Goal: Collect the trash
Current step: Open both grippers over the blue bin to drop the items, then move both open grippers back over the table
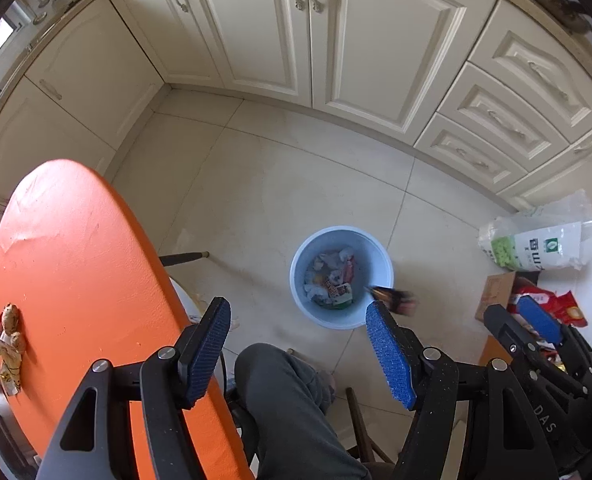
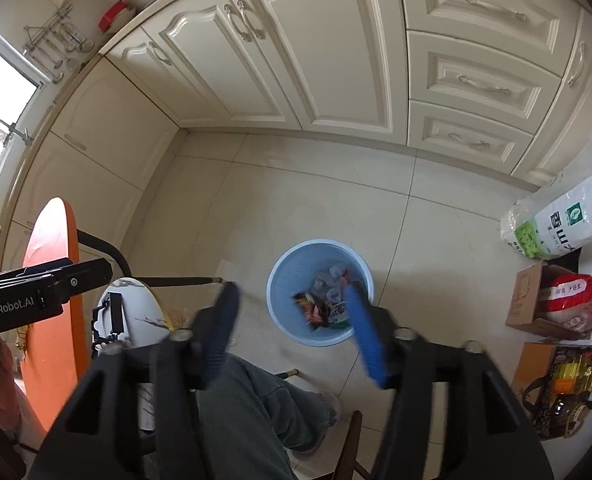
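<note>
**Both claws released above the blue bin**

Wide bare tile floor [image 1: 296, 184] between the cream cabinets [image 1: 324, 32] at the far side and the seated person's knee [image 1: 288, 392] at the near side; plenty of free room around the bin on all sides. Hemmed in on the left by the curved edge of the orange table [image 1: 76, 280], on the right by a rice sack [image 1: 544, 244] and cardboard boxes [image 2: 536, 304] of packets along the wall.

Left gripper [image 1: 300, 344] pointed steeply down, jaws spread, nothing between the blue pads. Right gripper [image 2: 292, 332] likewise aimed down over the floor, jaws apart and blurred, nothing pressed between them; seen from the left wrist view at the right edge, beside the left one.

Blue bin [image 1: 342, 240] upright on the tiles, just ahead of both claws, part filled with crumpled wrappers [image 1: 332, 280]. Dark blurred wrapper [image 1: 396, 300] in the air at the bin's near-right rim, free of both claws. More trash [image 1: 10, 340] lying on the table's near-left part: peanut shells and candy wrappers, well apart from the bin.
</note>
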Motion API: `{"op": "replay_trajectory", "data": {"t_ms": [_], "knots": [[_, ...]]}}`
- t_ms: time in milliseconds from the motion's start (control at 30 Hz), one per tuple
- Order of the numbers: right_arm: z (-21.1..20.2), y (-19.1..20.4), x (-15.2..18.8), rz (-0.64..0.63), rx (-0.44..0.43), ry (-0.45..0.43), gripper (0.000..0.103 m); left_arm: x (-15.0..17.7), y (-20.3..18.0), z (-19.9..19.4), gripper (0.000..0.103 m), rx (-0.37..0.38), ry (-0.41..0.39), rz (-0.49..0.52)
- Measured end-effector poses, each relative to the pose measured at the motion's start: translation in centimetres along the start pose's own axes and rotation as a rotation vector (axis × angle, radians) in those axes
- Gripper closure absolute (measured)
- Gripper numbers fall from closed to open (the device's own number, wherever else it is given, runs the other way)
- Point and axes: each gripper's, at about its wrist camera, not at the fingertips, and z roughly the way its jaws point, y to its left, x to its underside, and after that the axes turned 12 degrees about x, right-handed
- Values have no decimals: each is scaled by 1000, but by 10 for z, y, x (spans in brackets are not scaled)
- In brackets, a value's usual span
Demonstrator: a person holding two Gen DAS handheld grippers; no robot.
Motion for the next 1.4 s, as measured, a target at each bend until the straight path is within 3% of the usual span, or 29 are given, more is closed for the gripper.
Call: {"op": "replay_trajectory", "data": {"t_ms": [367, 700, 1033, 1400], "knots": [[-19, -9, 11, 35, 18, 1, 27, 12, 15, -9, 37, 34, 14, -23], [-55, 14, 29, 0, 27, -58, 25, 64, 48, -55, 37, 53, -40, -55], [-87, 81, 62, -112, -5, -105, 25, 144, 112, -118, 37, 61, -135, -157], [-114, 186, 98, -263, -58, -141, 19, 255, 234, -195, 37, 44, -245, -391]]}}
